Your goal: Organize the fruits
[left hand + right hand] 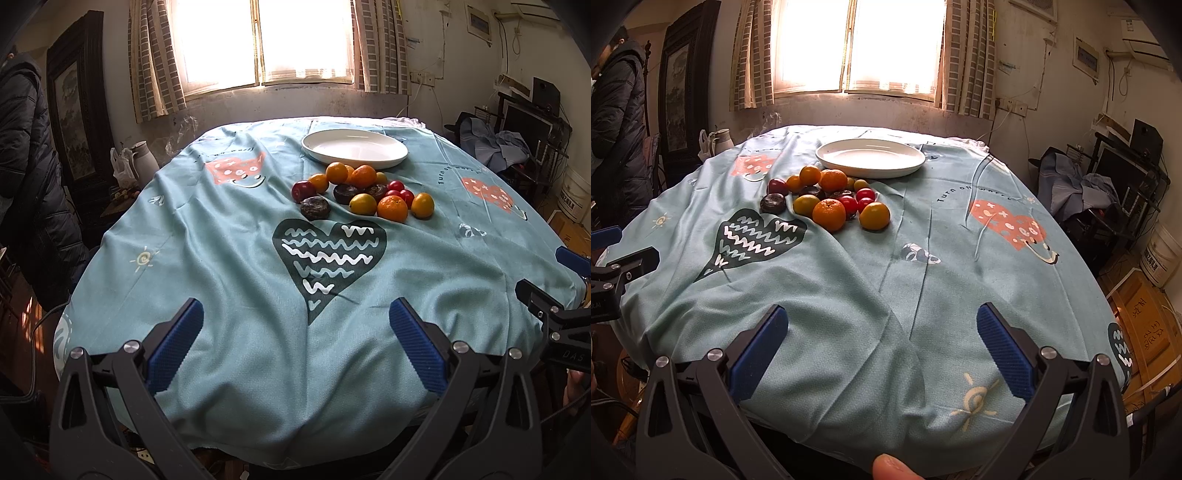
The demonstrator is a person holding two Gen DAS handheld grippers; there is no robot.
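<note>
Both the left gripper and the right gripper hung wide open and empty. The fruit pile lay well ahead of the fingers, touching the empty plate. Reaching an outer orange first would probably avoid scattering the neighbours.

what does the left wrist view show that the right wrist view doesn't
Only the left wrist view shows the right tool coming in at the right edge, open, and the open left tool up close.

Only the right wrist view shows a fingertip at the bottom edge, a yellow sun print near the cloth's front, and the open right tool up close.

Both show the empty white plate, the pile of fruit in front of it, the dark heart print and the window.
</note>
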